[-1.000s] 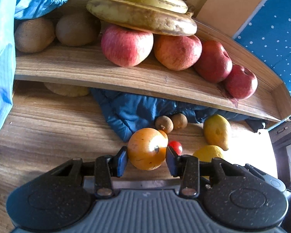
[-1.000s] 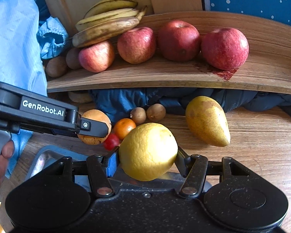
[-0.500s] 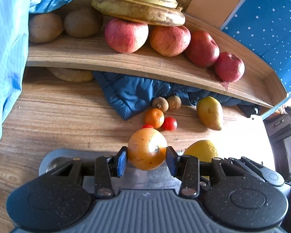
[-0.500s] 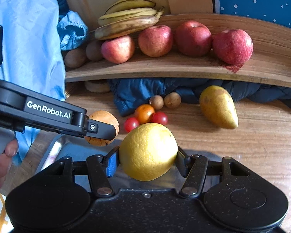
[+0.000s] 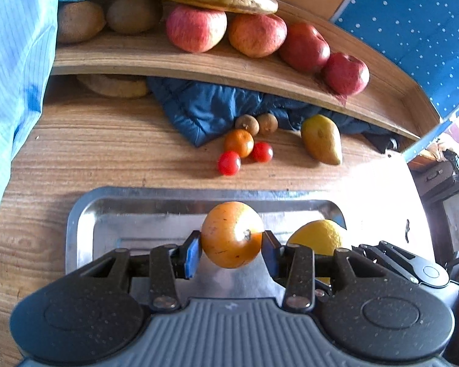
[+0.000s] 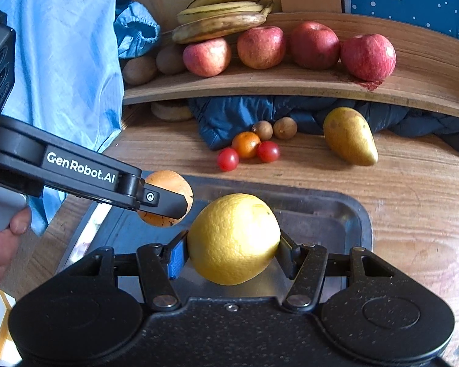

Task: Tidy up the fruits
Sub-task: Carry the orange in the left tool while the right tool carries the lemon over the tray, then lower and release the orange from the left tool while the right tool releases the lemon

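Left wrist view: your left gripper point(image 5: 232, 246) is clamped on the orange point(image 5: 232, 235), held over the metal tray point(image 5: 107, 214), tray straight below the fingers. Right gripper point(image 6: 233, 252) pinches the yellow citrus point(image 6: 233, 238), also over the tray, to the orange's right. Next is probably lowering both; keep them apart.

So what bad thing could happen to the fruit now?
The orange in the left gripper and the lemon in the right gripper are both round and pinched only at their sides, so either might slip. They hang close together over the metal tray, so they could bump. Let go from up high, they may roll off toward the cherry tomatoes.
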